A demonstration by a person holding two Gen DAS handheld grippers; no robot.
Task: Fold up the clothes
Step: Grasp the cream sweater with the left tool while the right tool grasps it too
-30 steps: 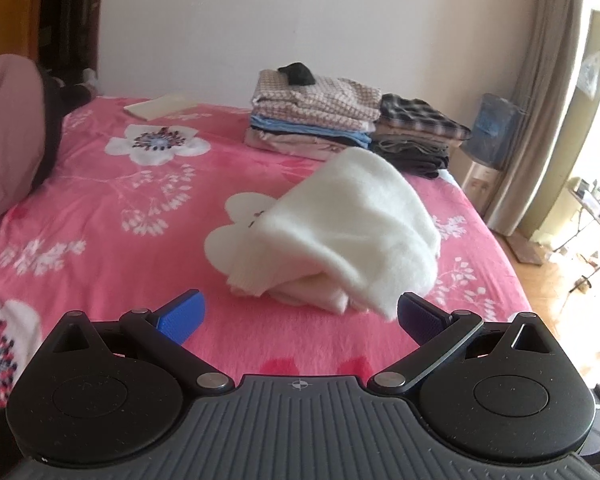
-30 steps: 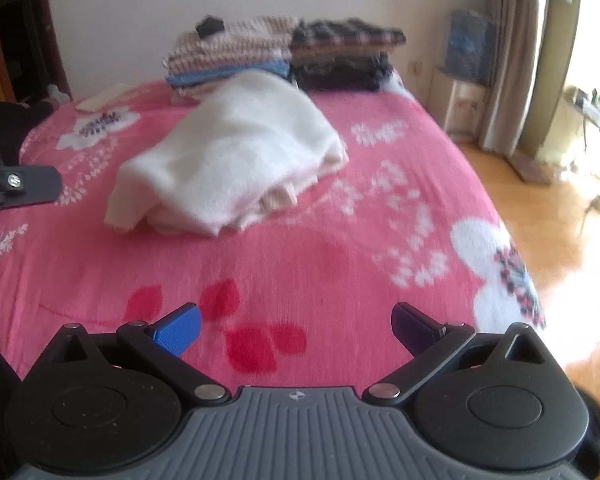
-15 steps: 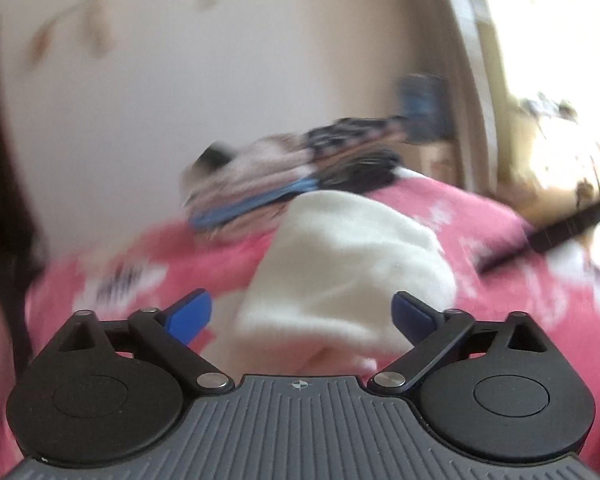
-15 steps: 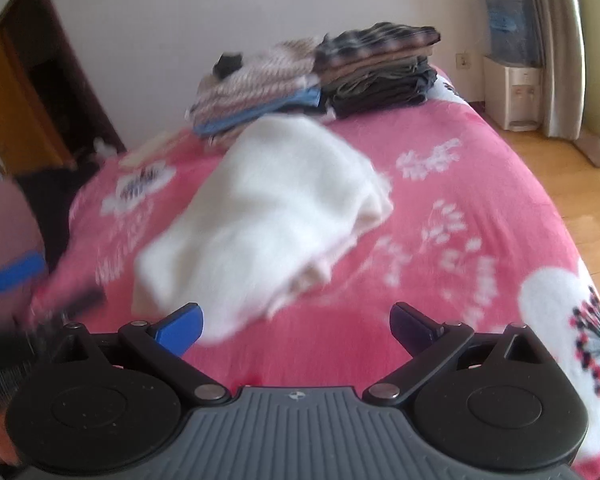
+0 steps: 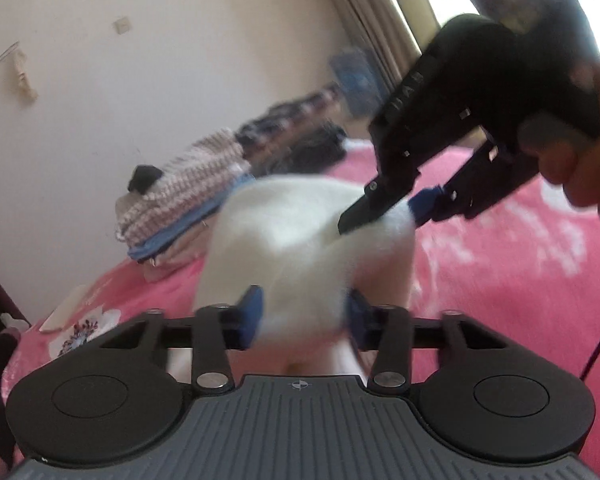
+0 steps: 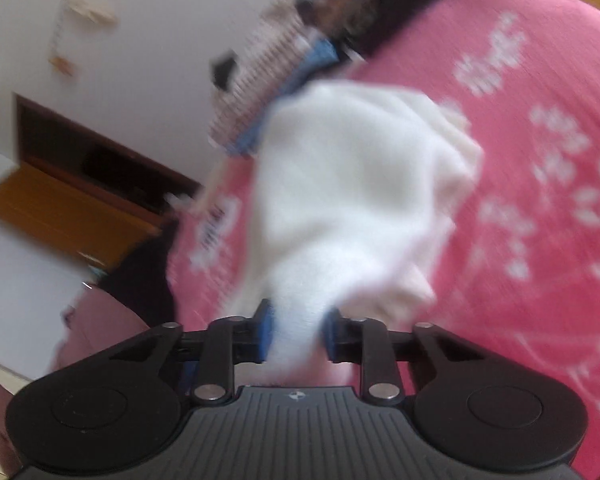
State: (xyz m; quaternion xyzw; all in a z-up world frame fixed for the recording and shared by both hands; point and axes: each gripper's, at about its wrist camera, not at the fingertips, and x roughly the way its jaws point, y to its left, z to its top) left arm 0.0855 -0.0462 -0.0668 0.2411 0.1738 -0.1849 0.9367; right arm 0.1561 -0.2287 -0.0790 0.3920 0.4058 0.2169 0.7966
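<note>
- The left gripper has its jaws closing on the near end of the white garment; the blue pads sit on either side of a bunched fold, and the cloth fills the gap between them.
- The right gripper is closing likewise, with a narrow neck of the same white garment pinched between its pads. In the left wrist view it shows as a black tool gripped by a hand, its tips at the garment's far right part.
- The white garment lies in a loose, rumpled heap in the middle of the pink floral bedspread, with a pale pinkish layer showing under its lower edge. No neat fold can be seen in it, so its folding looks barely begun: both grippers appear only to be taking hold.
- Judged from the scene, earlier work is done: a stack of folded clothes, striped on top with blue beneath, sits just behind the garment by the wall, and a darker pile is beside it. A small dark item rests on the striped stack.
- What is left, probably: lift and spread the white piece, fold it, then add it to the stacks.
- Open room: bare bedspread stretches to the right of the garment, plenty for laying it flat. The stacks behind crowd it closely, so spreading toward the wall risks knocking them.
- On the left a pink bundle and dark cloth sit close to the bed's edge. Blur hides finer edges.
</note>
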